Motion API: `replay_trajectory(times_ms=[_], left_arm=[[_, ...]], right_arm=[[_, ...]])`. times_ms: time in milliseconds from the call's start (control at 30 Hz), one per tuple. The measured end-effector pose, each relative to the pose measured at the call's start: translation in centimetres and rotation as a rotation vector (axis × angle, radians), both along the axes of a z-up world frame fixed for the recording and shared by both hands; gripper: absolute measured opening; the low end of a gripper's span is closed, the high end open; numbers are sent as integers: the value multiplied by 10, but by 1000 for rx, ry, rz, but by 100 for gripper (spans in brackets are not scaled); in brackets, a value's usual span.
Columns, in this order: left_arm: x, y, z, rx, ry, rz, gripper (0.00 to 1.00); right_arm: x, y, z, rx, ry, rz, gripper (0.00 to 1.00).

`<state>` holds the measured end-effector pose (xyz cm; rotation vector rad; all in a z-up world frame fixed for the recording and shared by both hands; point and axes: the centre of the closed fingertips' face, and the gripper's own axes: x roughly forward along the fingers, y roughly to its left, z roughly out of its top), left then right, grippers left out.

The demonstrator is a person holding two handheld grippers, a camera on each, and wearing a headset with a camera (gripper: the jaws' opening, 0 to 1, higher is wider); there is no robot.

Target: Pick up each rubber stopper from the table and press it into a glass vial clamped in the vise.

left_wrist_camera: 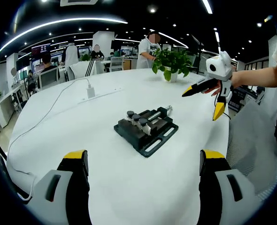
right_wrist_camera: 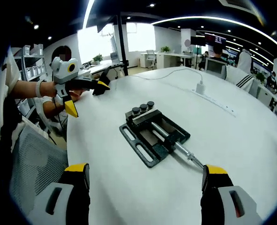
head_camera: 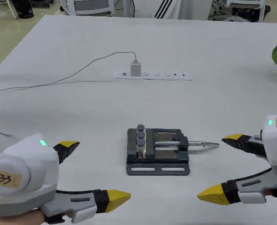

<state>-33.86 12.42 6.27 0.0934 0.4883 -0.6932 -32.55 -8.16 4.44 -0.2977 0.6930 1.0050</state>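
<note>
Left gripper [head_camera: 101, 170] nearest, jaws spread, empty | right gripper [head_camera: 213, 166] likewise spread, empty | vise [head_camera: 158, 157] on table [head_camera: 82, 108] between them | vials [head_camera: 141, 147] clamped in vise | right gripper view counts three dark stoppers [right_wrist_camera: 150, 104] seated on them | left gripper view adds potted plant [left_wrist_camera: 171, 63] beyond.

Matt dark metal vise [head_camera: 158, 158] with shiny screw on smooth white table [head_camera: 213, 51].

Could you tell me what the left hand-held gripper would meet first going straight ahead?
Most likely the vise, near the vials; height is unclear, so the left hand-held gripper might pass above.
</note>
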Motion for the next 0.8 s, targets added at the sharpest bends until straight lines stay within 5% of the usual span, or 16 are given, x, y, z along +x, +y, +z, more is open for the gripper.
replay_trajectory(times_ms=[800], left_arm=[[-12,9,-7,15,21,23,98]], right_arm=[[-7,-3,3,66,-6,-63,99]])
